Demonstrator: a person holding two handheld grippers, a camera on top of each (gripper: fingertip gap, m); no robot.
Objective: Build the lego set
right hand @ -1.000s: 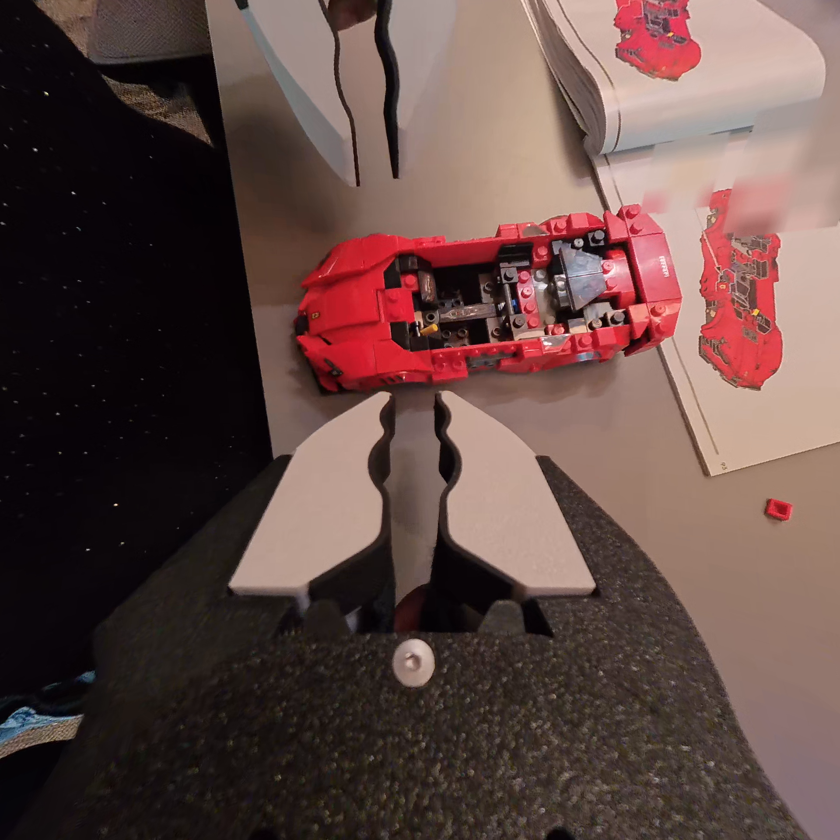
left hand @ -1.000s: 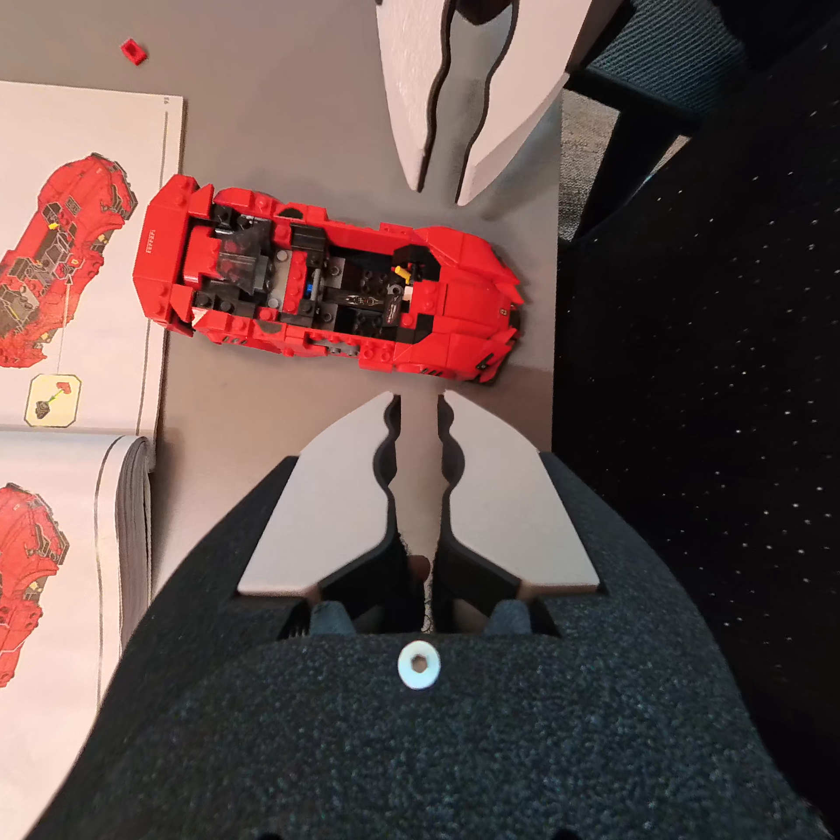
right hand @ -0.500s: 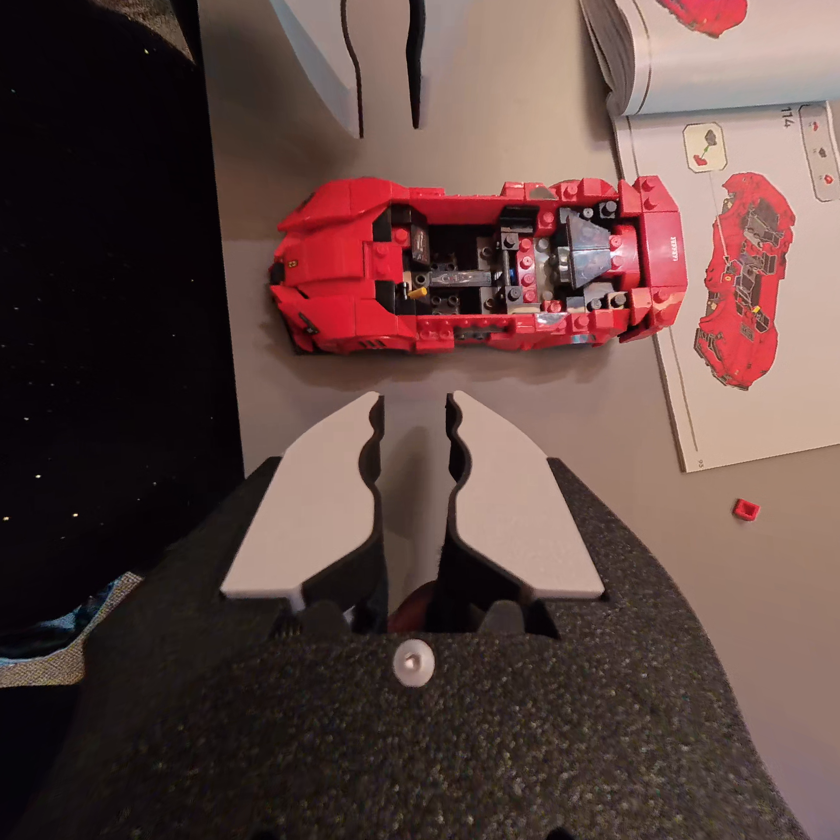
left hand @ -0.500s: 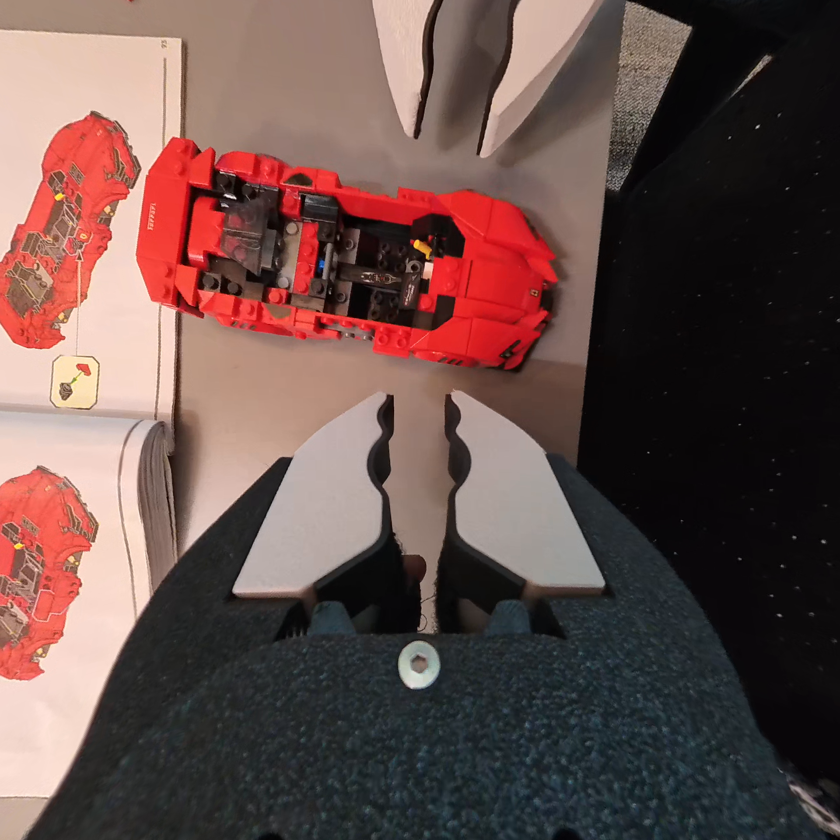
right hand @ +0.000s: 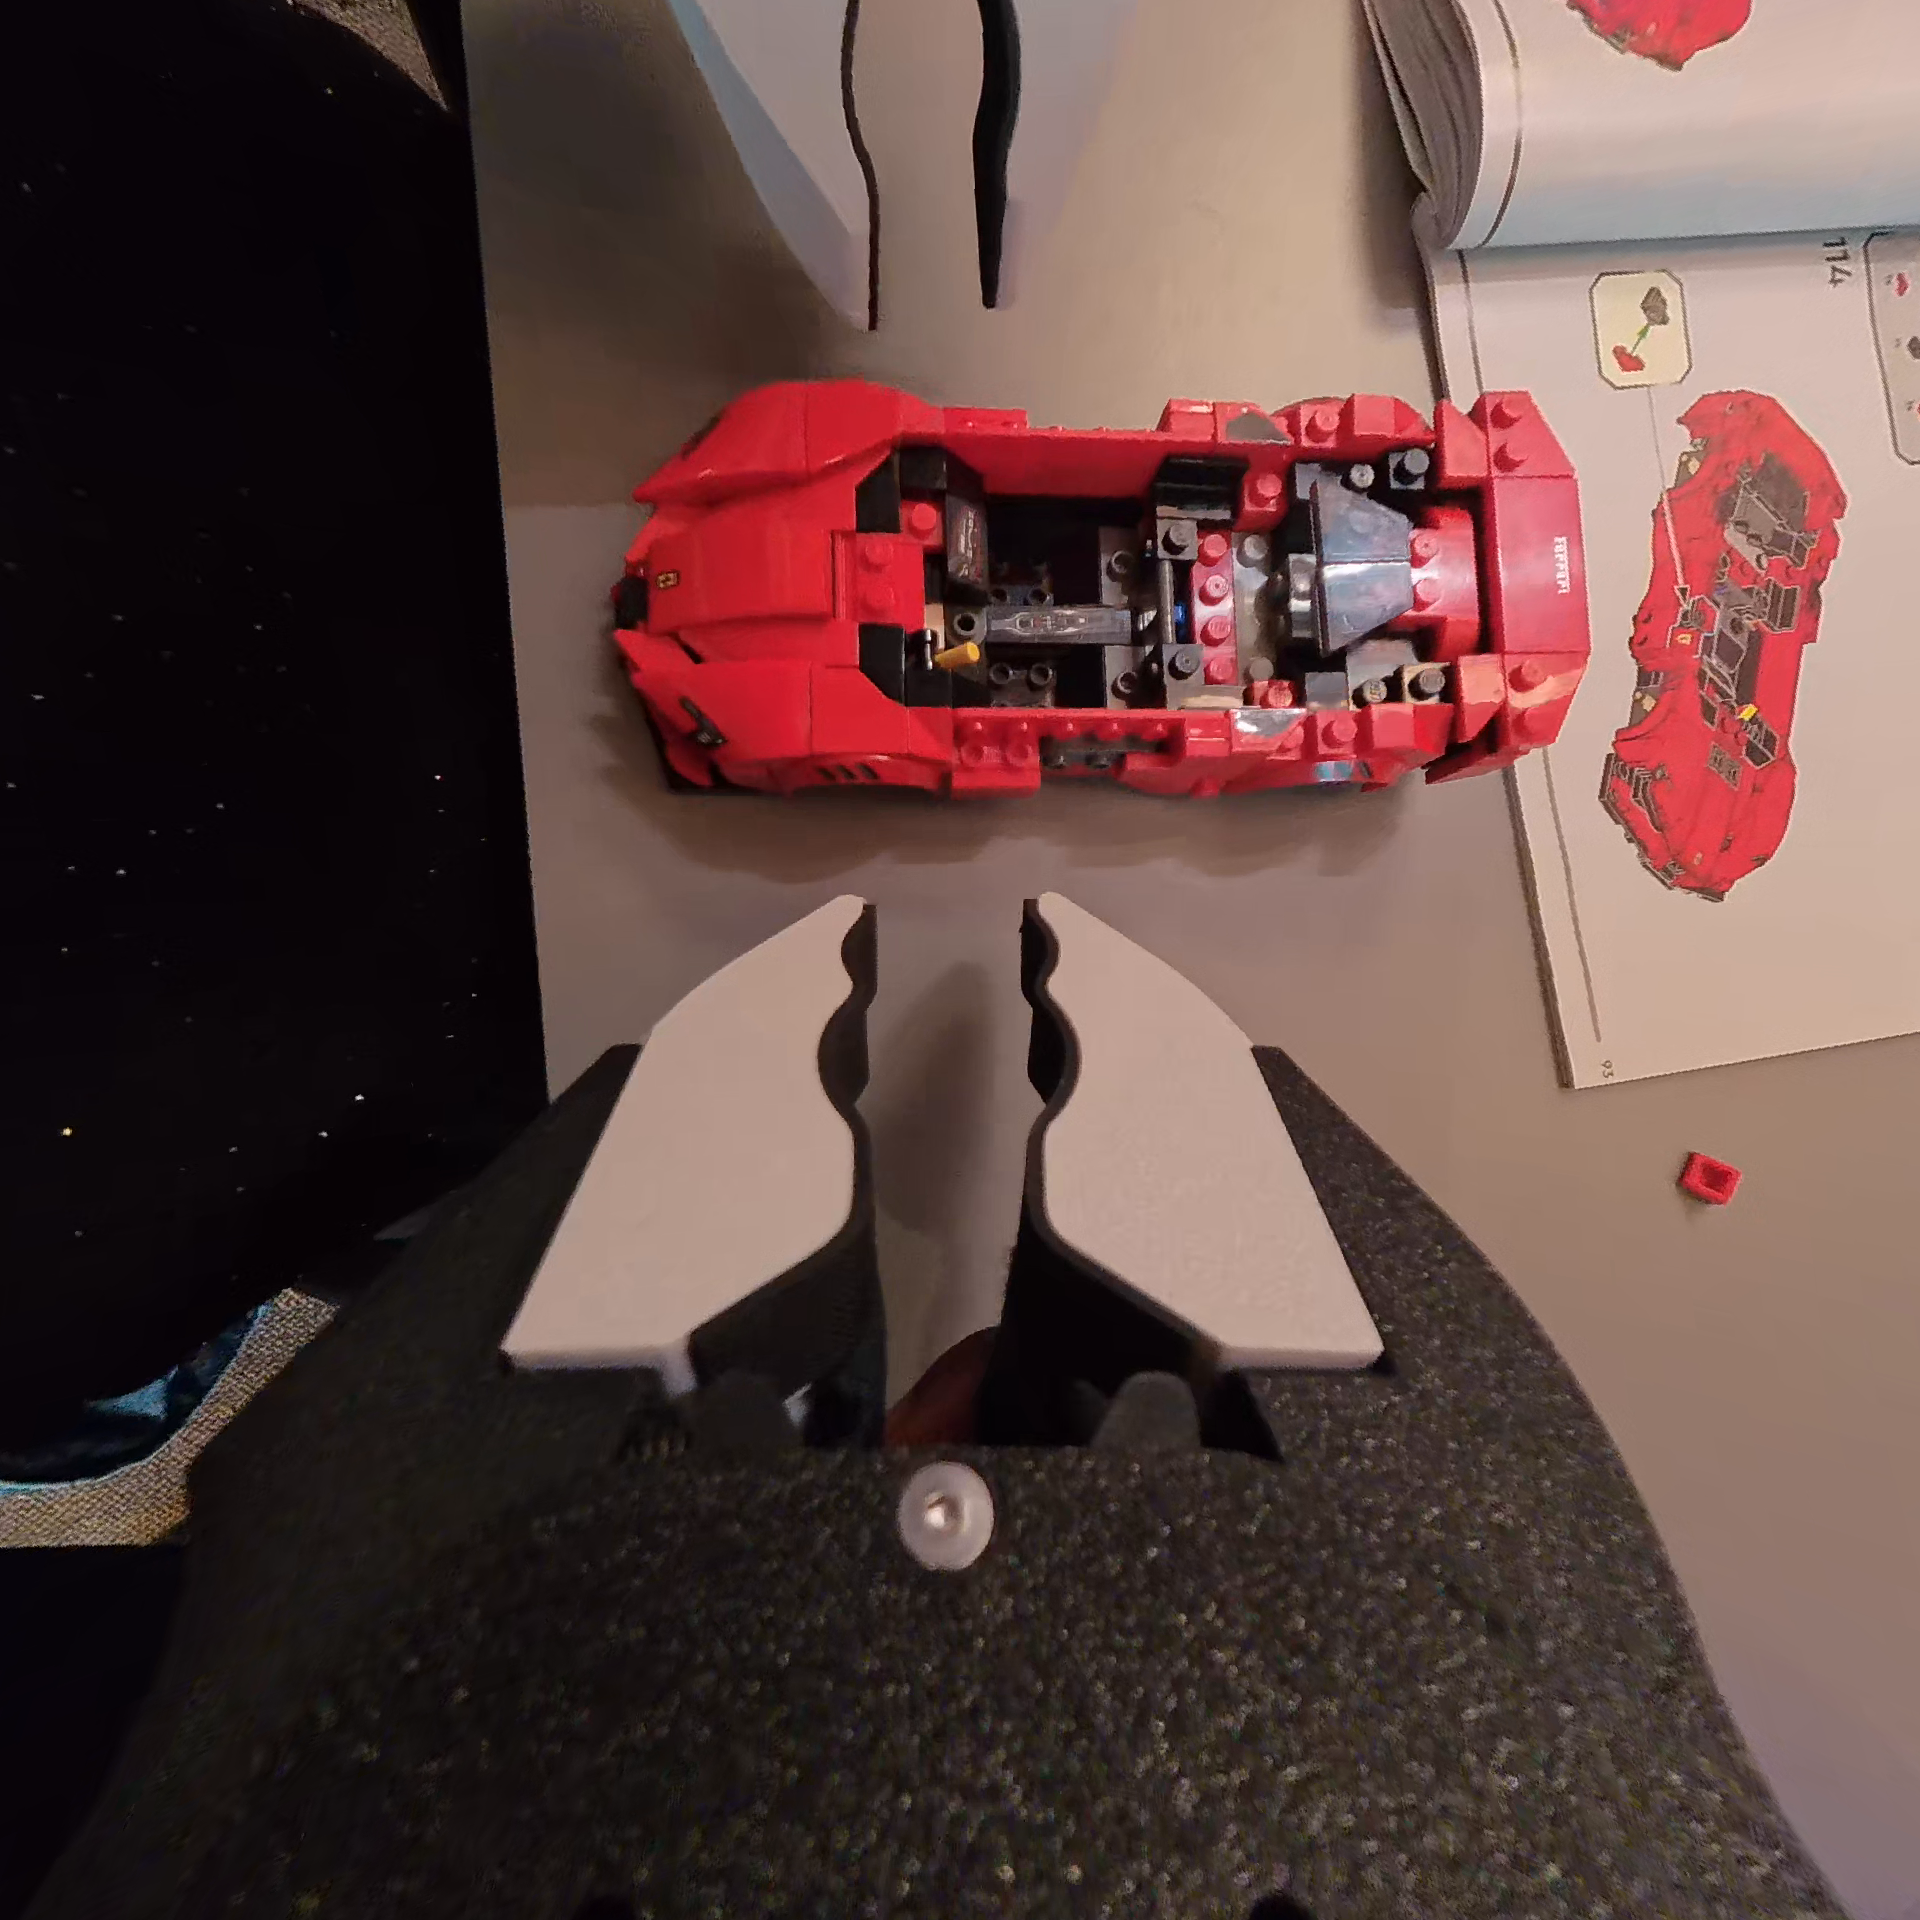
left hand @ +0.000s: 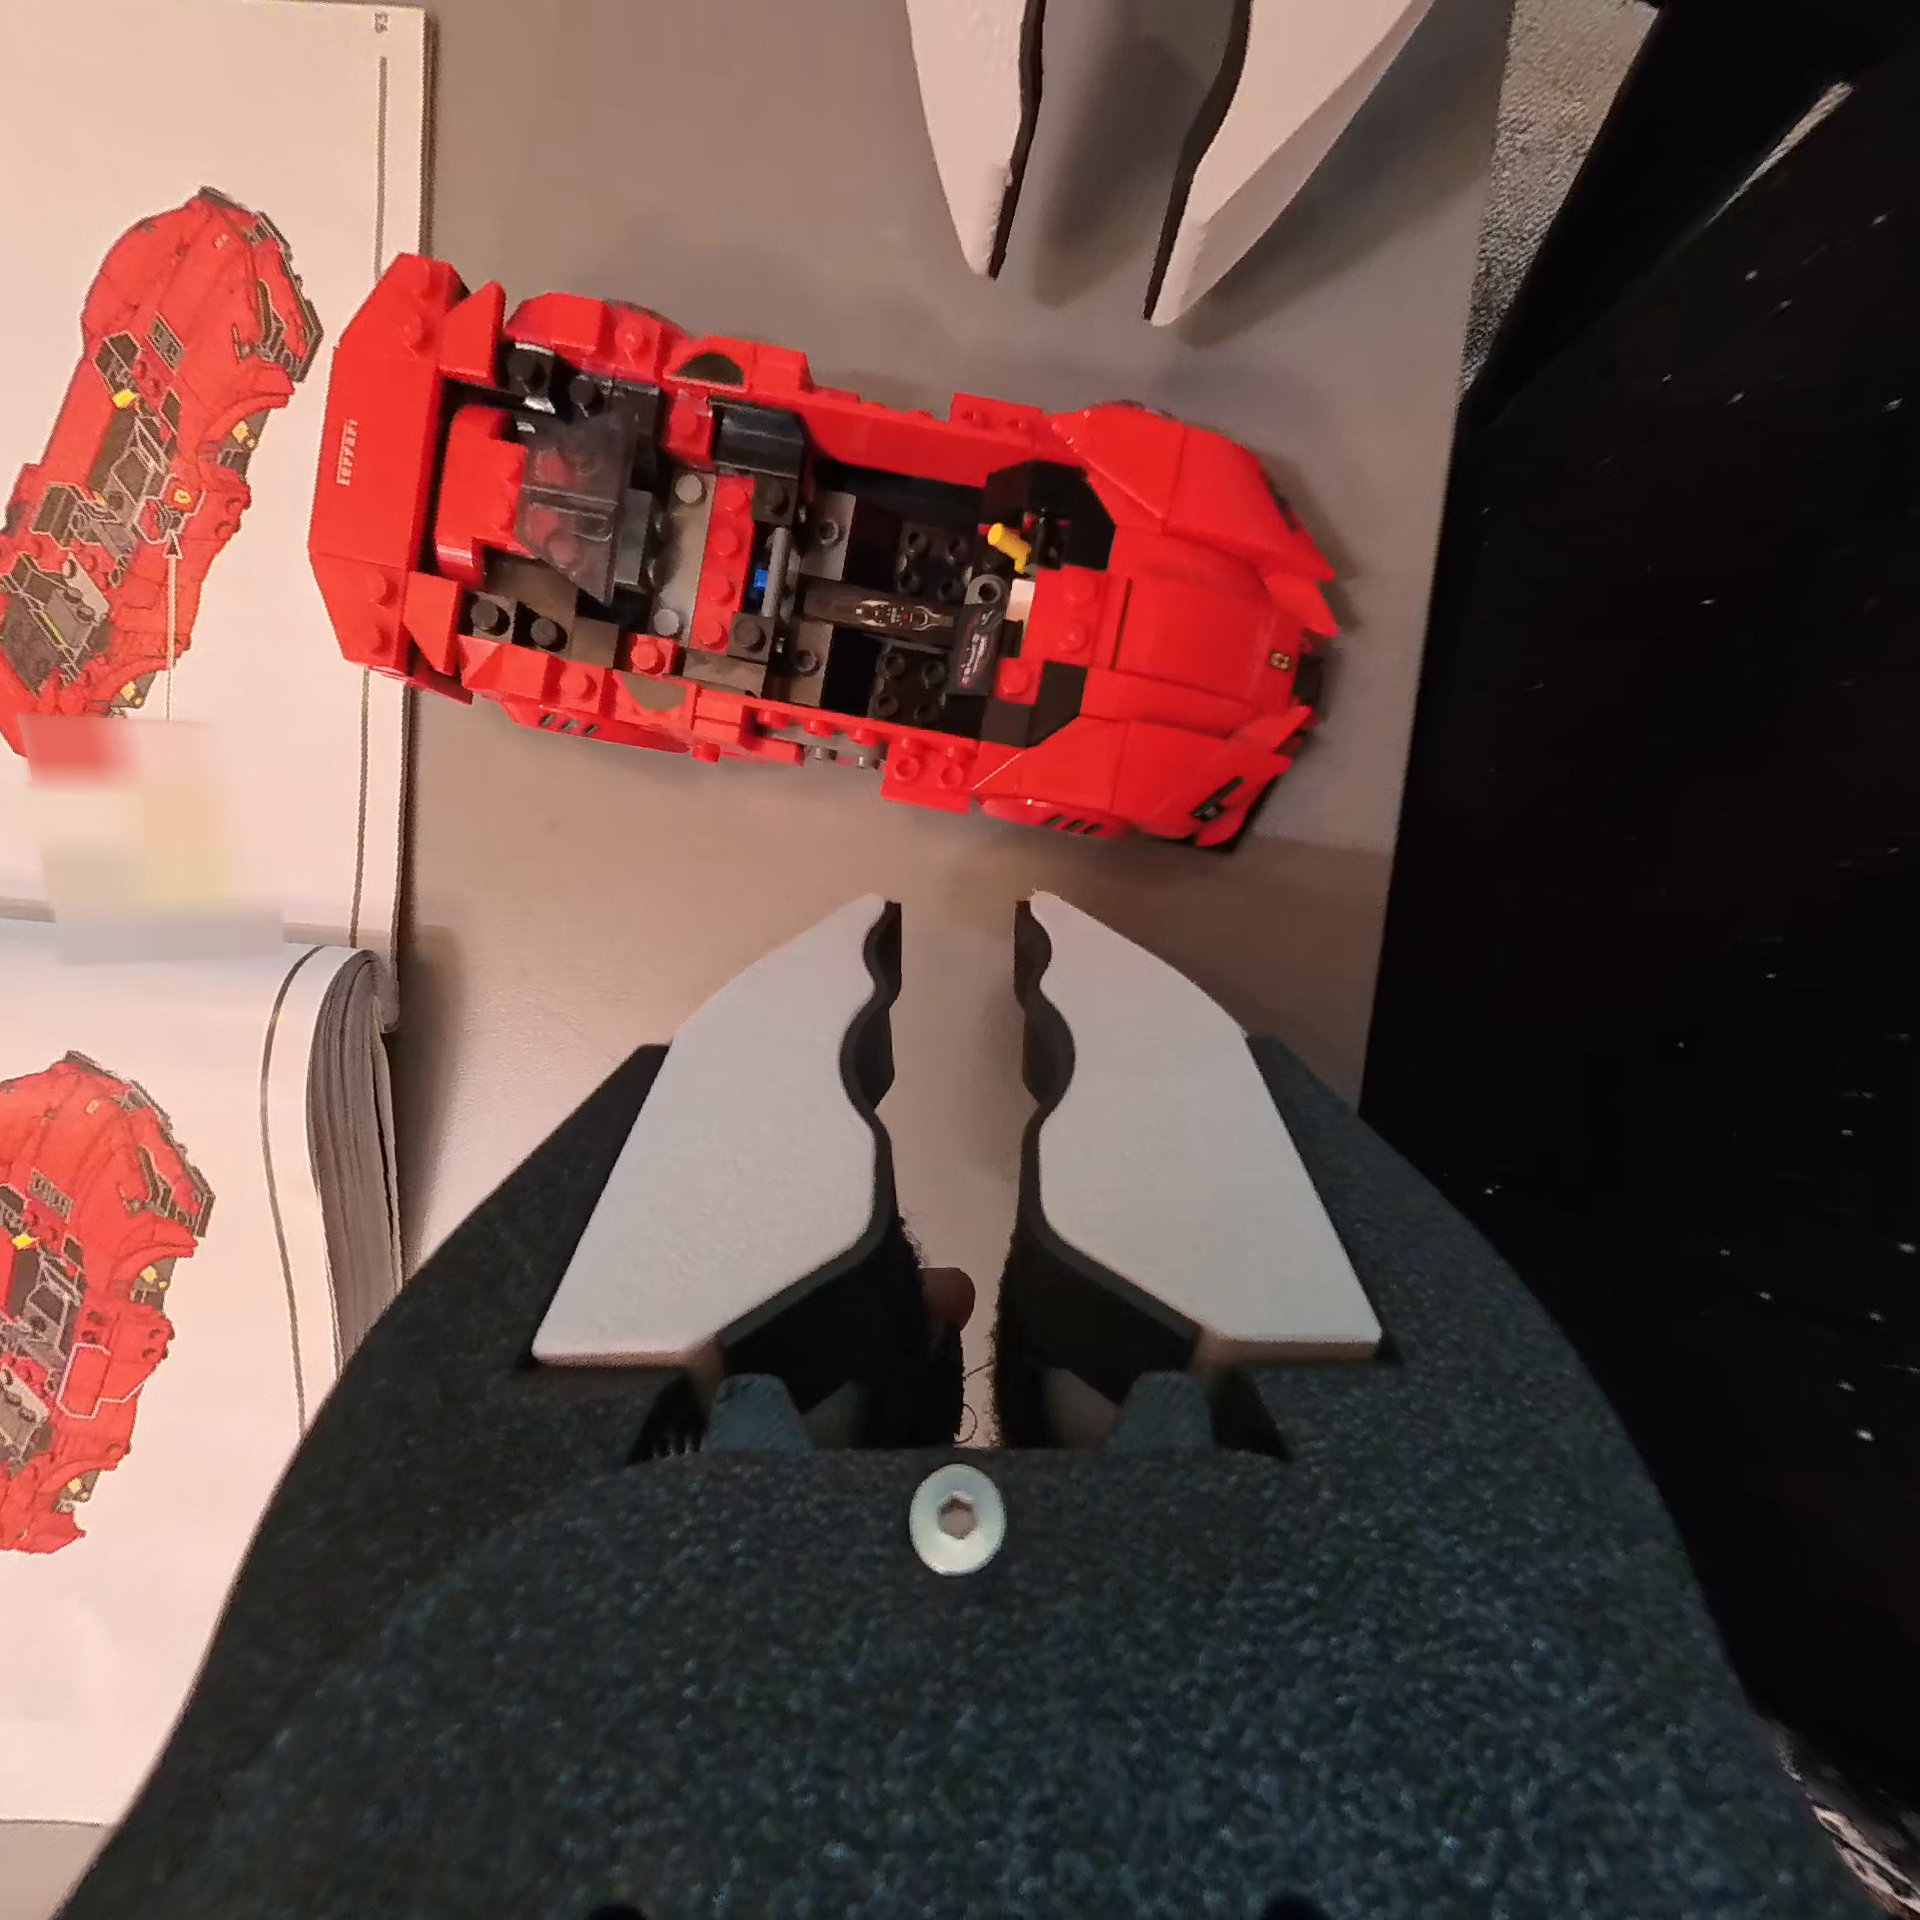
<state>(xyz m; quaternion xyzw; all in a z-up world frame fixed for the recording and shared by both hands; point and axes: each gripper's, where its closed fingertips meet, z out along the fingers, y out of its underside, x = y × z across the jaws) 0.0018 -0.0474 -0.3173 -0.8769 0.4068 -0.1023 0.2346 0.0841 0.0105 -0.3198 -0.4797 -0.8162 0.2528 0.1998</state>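
A red lego car (left hand: 821, 582) with an open black interior lies on the grey table, roof off. It also shows in the right wrist view (right hand: 1101, 603). My left gripper (left hand: 956, 909) is open and empty, just short of the car's near side. My right gripper (right hand: 948, 909) is open and empty on the opposite side of the car. Each gripper shows in the other's view beyond the car: the right one (left hand: 1081, 281) and the left one (right hand: 930, 301). A small loose red piece (right hand: 1709, 1179) lies on the table to the right.
An open instruction booklet (left hand: 156, 623) lies beside the car's rear end; it also shows in the right wrist view (right hand: 1714, 644). The table edge (left hand: 1392, 935) runs close past the car's nose, with dark carpet (left hand: 1662, 831) beyond. One gripper's finger ends stand about 11 cm off the other's. The small loose red piece (right hand: 1709, 1179) lies some 15 cm from my right tips, 20 cm from my left tips.
Both grippers have opened a little wider and shifted toward the car's middle. The car has not moved on the table.
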